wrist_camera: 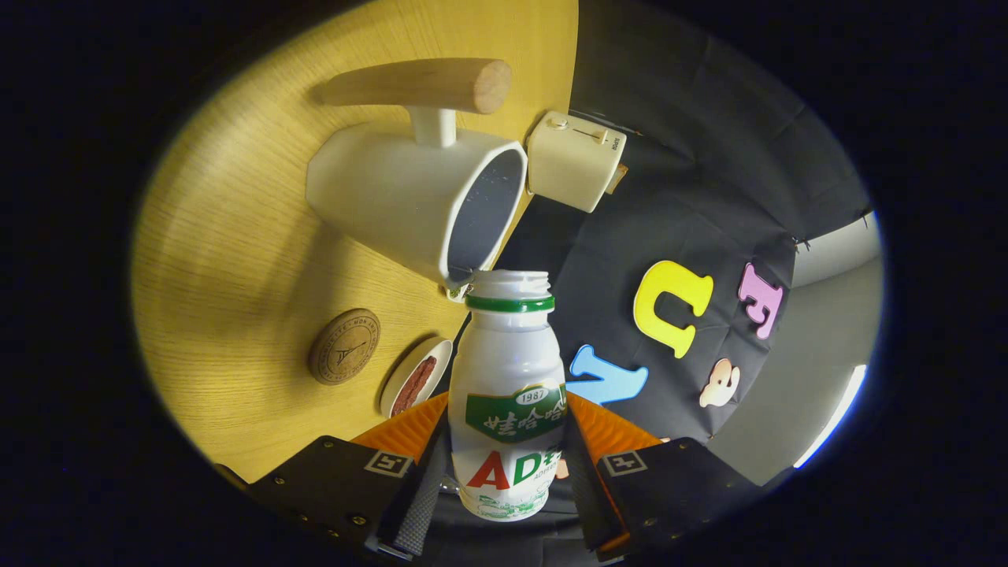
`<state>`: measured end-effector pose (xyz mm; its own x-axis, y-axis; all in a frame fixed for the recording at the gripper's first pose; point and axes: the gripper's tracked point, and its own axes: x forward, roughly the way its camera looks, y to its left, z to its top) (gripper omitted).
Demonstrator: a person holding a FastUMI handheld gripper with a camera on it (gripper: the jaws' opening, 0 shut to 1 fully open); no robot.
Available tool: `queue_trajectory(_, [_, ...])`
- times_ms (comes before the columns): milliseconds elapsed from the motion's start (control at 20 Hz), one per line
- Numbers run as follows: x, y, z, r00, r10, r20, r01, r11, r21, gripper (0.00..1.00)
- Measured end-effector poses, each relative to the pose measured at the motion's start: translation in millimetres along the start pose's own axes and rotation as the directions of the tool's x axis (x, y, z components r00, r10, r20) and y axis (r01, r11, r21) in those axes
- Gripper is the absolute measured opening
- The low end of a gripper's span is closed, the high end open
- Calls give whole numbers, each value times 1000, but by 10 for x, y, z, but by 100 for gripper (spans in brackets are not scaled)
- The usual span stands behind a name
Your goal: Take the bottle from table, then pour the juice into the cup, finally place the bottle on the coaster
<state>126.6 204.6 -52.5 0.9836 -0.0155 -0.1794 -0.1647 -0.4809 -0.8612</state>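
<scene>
My gripper [504, 480] is shut on a small white bottle [508, 378] with a green neck ring and a green and red label; both fingers press its lower body. The view is rolled far over, so the bottle is tipped. Its uncapped mouth sits right at the rim of the white cup [409, 197], which has a wooden handle [421, 84] and a dark inside. No liquid stream can be made out. The round brown coaster [344, 346] lies on the wooden table [236, 260], beside the cup and just beyond my fingers.
A small white dish [416, 376] with something dark red in it lies between the coaster and the bottle. A cream toaster [575, 160] stands beyond the cup at the table's edge. The black cloth wall rises behind the table.
</scene>
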Motion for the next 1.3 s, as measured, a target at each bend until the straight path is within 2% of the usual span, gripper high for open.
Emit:
queue_trajectory(450, [-3, 0, 54, 1000, -10, 14, 10, 998, 55, 72])
queue_trajectory(800, [25, 39, 168, 999, 1, 49, -10, 981, 192, 72])
queue_trajectory(1050, [82, 102, 177, 998, 26, 64, -44, 951, 307, 72])
queue_trajectory(1300, [81, 105, 165, 996, 40, 80, -71, 900, 431, 73])
